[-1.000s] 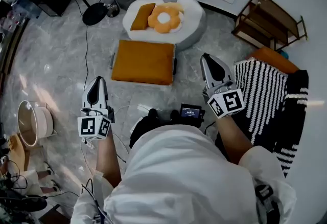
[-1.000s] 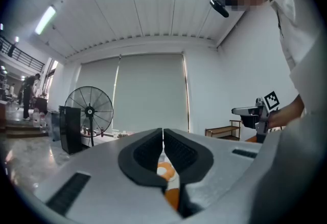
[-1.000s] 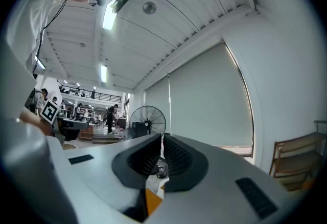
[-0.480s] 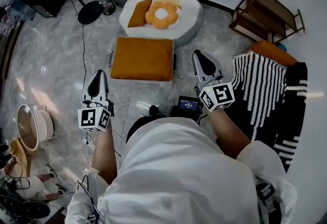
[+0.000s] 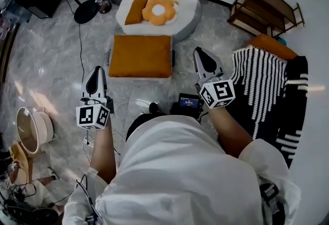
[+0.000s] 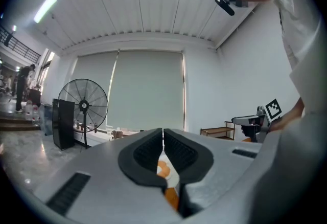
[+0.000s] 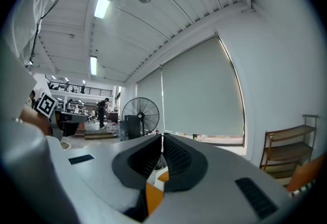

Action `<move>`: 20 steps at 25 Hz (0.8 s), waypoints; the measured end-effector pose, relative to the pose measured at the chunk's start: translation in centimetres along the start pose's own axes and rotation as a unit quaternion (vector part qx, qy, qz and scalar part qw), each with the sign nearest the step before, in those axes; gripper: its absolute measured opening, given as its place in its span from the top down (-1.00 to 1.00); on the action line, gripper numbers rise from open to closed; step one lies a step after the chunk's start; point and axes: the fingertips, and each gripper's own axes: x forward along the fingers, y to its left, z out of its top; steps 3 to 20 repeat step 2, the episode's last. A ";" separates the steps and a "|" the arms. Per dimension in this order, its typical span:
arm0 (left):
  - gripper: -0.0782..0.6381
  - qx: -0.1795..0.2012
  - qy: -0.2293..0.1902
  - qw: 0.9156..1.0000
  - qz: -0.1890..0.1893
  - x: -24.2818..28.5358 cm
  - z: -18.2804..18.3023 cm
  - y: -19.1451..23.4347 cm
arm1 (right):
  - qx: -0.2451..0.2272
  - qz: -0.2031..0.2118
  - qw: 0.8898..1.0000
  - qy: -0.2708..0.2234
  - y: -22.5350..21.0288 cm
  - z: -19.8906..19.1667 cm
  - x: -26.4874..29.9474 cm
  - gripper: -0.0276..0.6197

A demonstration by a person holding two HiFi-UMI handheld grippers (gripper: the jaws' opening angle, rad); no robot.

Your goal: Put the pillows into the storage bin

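A large square orange pillow (image 5: 140,56) lies flat on the floor ahead of me, on what looks like a low bin whose pale rim (image 5: 139,79) shows along its near side. Behind it a grey round cushion (image 5: 187,11) carries a small orange pillow (image 5: 135,10) and an orange and white flower-shaped pillow (image 5: 159,9). My left gripper (image 5: 95,74) (image 6: 163,138) is shut and empty, short of the large pillow's near left corner. My right gripper (image 5: 203,55) (image 7: 162,146) is shut and empty too, just right of that pillow.
A black and white striped cloth (image 5: 259,90) lies at the right, with a wooden shelf (image 5: 264,11) behind it. A fan's round base (image 5: 85,12) and a cable (image 5: 80,49) are at the far left. A round pale pot (image 5: 32,126) stands at the left edge.
The right gripper has moved up and left in the head view, closer to the large orange pillow's right edge. The left gripper has shifted only slightly. Both stay shut.
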 end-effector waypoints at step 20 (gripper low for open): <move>0.74 -0.006 -0.003 1.000 -0.009 0.1 0.0 -0.2 | 0.004 -0.002 1.000 0.003 -0.1 -0.2 0.1 0.81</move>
